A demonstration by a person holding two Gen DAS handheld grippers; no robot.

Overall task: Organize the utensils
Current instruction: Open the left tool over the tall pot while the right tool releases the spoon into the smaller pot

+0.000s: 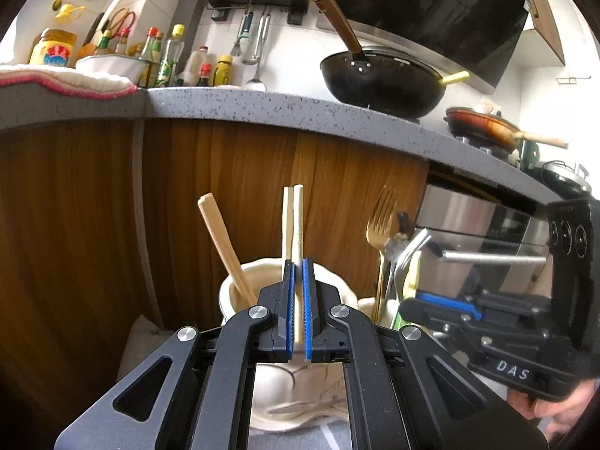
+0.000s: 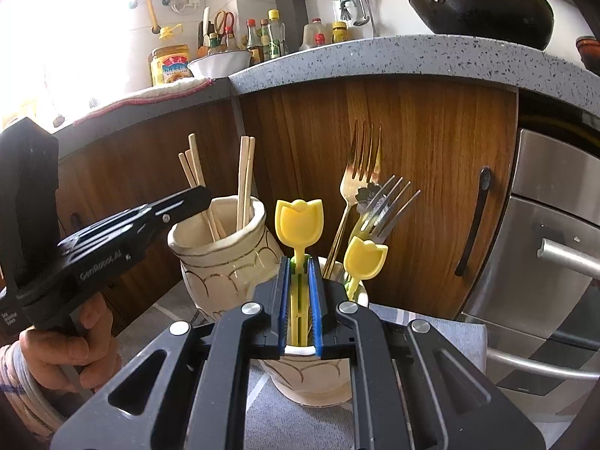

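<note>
Clenched on a pair of chopsticks (image 1: 297,221), my left claw (image 1: 298,292) holds them upright over the cream jar (image 1: 240,281); light, stiff, slippery wood, best pinched mid-shaft. Beside that jar, my right claw (image 2: 299,300) grips a yellow tulip pick (image 2: 299,221).

counter (image 1: 262,107): speckled grey, wood cabinet fronts below | black wok (image 1: 382,82): on counter, brown handle up | sauce bottles (image 1: 165,60): row at wall | white bowl (image 2: 219,63): beside yellow jar (image 2: 170,63) | steel oven (image 2: 555,247): right | wall rack (image 1: 258,0): hung ladles

Bright daylight glares from upper left; fisheye edges curve, darken.
</note>
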